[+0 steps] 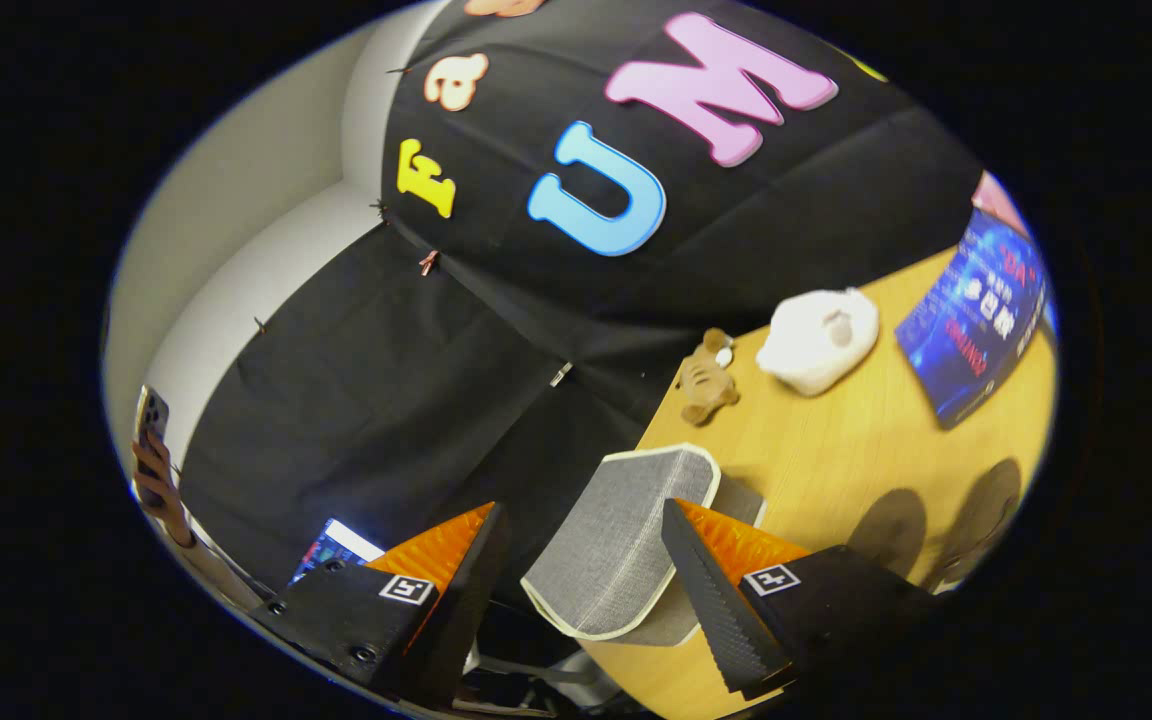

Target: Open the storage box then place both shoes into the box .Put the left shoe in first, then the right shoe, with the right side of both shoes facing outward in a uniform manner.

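Storage box (626, 540), grey fabric with pale piping, lies between and just ahead of the fingers of the gripper (581, 580), at the near edge of the wooden table (836, 470). Its lid panel runs lengthwise away from the gripper, tilted. The fingers stand wide apart, holding nothing. Beyond sit a small brown teddy (706, 378), a white plush (821, 338) and a blue booklet (976, 320).

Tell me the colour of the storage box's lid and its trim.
Grey fabric lid with cream trim, seen in the gripper view between the open claw's fingers.
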The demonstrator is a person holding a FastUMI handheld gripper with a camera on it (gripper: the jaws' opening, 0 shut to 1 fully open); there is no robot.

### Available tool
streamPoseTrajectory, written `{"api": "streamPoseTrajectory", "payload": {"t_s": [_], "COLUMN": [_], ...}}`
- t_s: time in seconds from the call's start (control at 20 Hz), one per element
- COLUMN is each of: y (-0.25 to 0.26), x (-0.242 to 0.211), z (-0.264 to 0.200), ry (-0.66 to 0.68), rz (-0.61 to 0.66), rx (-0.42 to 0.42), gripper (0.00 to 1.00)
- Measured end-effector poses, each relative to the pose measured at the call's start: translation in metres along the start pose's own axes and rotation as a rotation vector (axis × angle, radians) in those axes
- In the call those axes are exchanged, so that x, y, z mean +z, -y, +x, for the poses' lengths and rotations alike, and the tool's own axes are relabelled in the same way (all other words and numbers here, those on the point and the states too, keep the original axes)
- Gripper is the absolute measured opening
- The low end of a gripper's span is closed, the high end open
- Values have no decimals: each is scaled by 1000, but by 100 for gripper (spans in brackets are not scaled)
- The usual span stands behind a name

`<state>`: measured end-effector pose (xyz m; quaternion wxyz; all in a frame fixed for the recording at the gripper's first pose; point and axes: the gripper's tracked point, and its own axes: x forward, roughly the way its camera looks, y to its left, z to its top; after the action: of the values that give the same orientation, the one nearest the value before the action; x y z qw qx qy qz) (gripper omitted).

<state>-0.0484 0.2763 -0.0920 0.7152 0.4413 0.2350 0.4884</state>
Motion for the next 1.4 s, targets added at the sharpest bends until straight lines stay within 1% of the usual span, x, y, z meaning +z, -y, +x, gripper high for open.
{"api": "streamPoseTrajectory", "payload": {"t_s": [0.15, 0.3, 0.4, 0.5, 0.7, 0.85, 0.95, 1.0, 1.05, 1.1, 1.15, 1.2, 1.25, 1.3, 1.4], "y": [26, 45, 51, 55, 62, 57, 54, 51, 54, 54, 51, 46, 45, 45, 43], "x": [-39, -86, -107, -119, -131, -128, -129, -132, -135, -135, -129, -120, -120, -125, -124], "z": [19, 39, 53, 65, 78, 83, 85, 85, 86, 87, 73, 77, 77, 77, 79], "ry": [-102, -236, -287, -307, -305, -273, -255, -255, -261, -263, -245, -221, -216, -223, -223], "rz": [119, 194, 240, 301, 438, 530, 560, 569, 558, 572, 578, 574, 538, 529, 510], "rx": [19, 23, 29, 57, 124, 207, 243, 262, 251, 257, 283, 304, 297, 289, 265], "gripper": [96, 96, 95, 95, 95, 95, 86, 70, 67, 50, 34, 20, 7, 5, 5]}}
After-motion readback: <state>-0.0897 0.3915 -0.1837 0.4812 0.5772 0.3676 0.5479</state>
